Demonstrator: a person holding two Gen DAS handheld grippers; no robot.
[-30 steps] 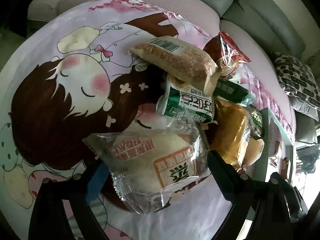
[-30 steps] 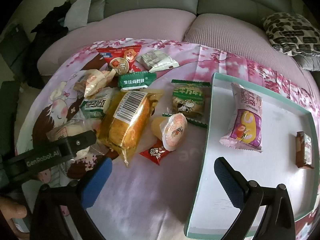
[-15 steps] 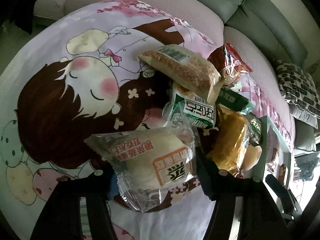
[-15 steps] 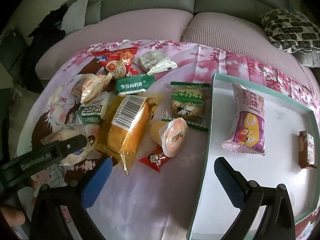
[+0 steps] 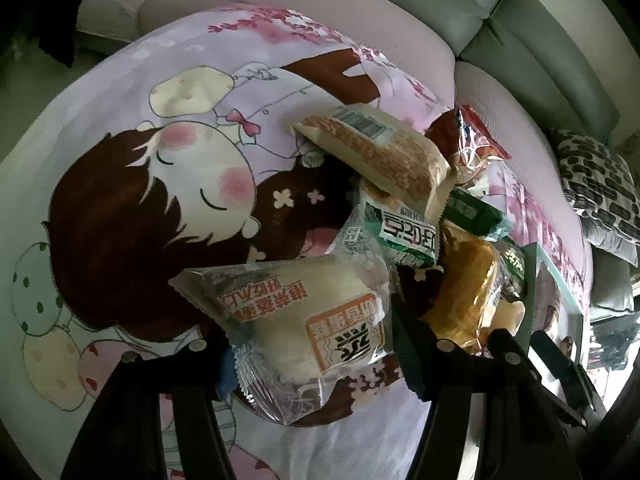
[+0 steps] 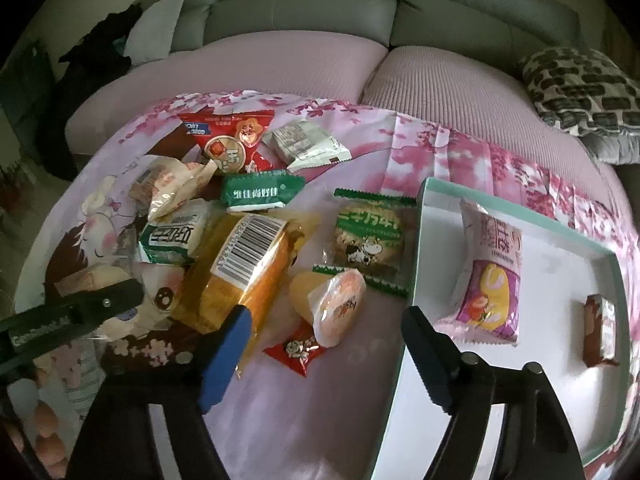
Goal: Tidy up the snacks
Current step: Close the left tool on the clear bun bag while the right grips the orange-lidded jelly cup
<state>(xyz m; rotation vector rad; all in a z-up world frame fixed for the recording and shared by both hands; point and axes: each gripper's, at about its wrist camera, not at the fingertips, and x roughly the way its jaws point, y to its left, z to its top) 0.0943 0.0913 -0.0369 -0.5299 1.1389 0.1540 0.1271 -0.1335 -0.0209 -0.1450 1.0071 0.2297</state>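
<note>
My left gripper (image 5: 316,356) is shut on a white bun in a clear wrapper (image 5: 320,328), its pads pressing both sides just over the cartoon-print cloth (image 5: 160,208). In the right wrist view the same left gripper (image 6: 80,312) shows at the left edge. My right gripper (image 6: 324,344) hovers over the snack pile with its jaws closing. A jelly cup (image 6: 336,304) and a small red candy (image 6: 296,352) lie between its fingers, untouched. A white tray with a teal rim (image 6: 420,240) holds a pink packet (image 6: 492,280) and a small brown bar (image 6: 600,332).
Loose snacks crowd the cloth: an orange bread packet (image 6: 240,264), a green cookie packet (image 6: 368,240), a green wafer packet (image 6: 260,192), a red packet (image 6: 228,136), a white packet (image 6: 304,144). A sofa (image 6: 300,20) and a patterned cushion (image 6: 580,88) lie behind.
My left jaws closed onto the wrapped bun. My right jaws have come inward around the jelly cup and red candy. Neither hand has shifted much.
</note>
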